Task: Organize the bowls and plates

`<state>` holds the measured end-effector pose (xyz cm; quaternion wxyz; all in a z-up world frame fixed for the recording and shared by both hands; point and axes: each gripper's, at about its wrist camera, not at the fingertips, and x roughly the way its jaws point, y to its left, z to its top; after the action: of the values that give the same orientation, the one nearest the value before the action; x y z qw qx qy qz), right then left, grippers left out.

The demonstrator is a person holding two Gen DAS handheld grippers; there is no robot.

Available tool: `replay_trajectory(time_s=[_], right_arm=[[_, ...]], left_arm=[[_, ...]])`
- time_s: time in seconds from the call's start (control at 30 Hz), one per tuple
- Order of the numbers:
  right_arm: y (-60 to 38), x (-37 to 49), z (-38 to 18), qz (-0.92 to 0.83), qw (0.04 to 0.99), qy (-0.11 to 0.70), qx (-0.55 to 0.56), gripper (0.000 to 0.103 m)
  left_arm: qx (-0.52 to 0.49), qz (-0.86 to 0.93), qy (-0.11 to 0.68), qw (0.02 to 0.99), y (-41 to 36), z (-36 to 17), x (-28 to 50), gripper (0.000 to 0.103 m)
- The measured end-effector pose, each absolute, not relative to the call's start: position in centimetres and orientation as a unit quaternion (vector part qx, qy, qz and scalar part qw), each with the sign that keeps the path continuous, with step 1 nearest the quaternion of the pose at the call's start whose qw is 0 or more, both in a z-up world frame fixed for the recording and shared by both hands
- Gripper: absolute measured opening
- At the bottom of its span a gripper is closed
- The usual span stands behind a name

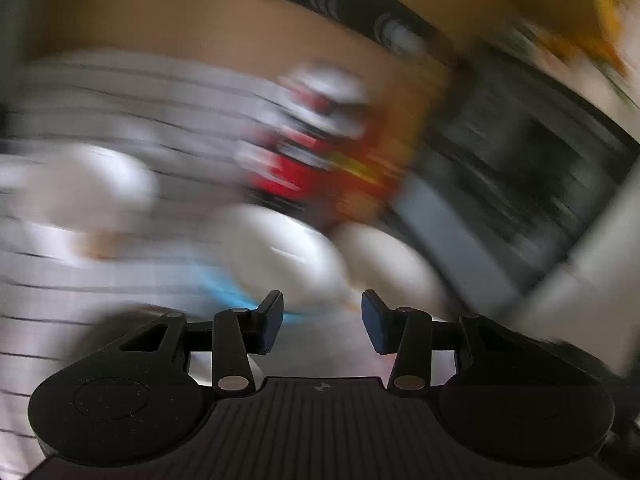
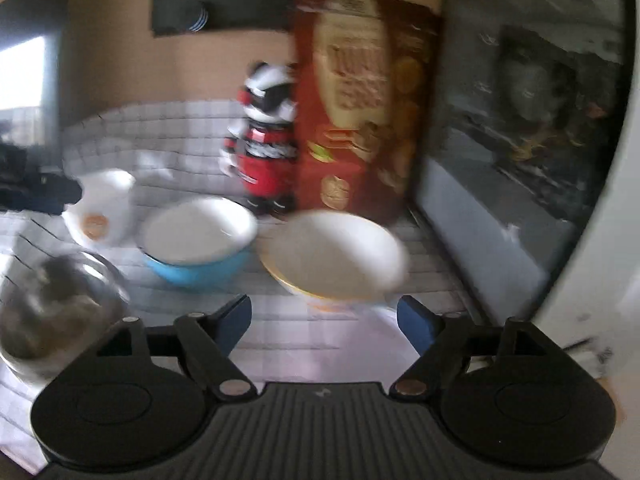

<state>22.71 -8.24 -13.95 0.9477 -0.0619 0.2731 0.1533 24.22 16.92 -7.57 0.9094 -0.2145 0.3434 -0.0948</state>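
Observation:
Both views are blurred by motion. In the right wrist view a blue bowl (image 2: 198, 240) with a white inside sits left of a white bowl (image 2: 334, 258) with a yellow rim. A small white bowl (image 2: 102, 210) lies tilted further left, and a glass bowl (image 2: 56, 300) is at the near left. My right gripper (image 2: 324, 320) is open and empty just in front of the white bowl. In the left wrist view my left gripper (image 1: 322, 318) is open and empty just in front of the blue bowl (image 1: 280, 256), with the white bowl (image 1: 388, 264) to its right and the small white bowl (image 1: 92, 188) at left.
A checked white cloth (image 2: 192, 132) covers the table. A red and black figurine (image 2: 266, 148) and a tall red-brown box (image 2: 360, 100) stand behind the bowls. A microwave (image 2: 520, 120) stands at the right. A beige wall (image 2: 140, 72) is behind.

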Motion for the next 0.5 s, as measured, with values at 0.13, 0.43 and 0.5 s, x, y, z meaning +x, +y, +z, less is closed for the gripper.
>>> replay_trajectory(time_s=[0.13, 0.43, 0.5], right_arm=[[-14.5, 26.8, -16.2, 0.170, 0.907, 0.386, -0.013, 0.071], [-20.4, 31.2, -21.9, 0.234, 0.851, 0.460, 0.097, 0.030], [-21.1, 31.6, -22.0, 0.228, 0.856, 0.455, 0.088, 0.030]], left_arm=[[-0.232, -0.138, 0.422, 0.865, 8.6, -10.8, 29.0, 0.046], [-0.284, -0.086, 0.490, 0.819, 3.1, -16.3, 31.9, 0.027], [-0.304, -0.106, 0.504, 0.801, 2.6, -16.8, 32.1, 0.027]])
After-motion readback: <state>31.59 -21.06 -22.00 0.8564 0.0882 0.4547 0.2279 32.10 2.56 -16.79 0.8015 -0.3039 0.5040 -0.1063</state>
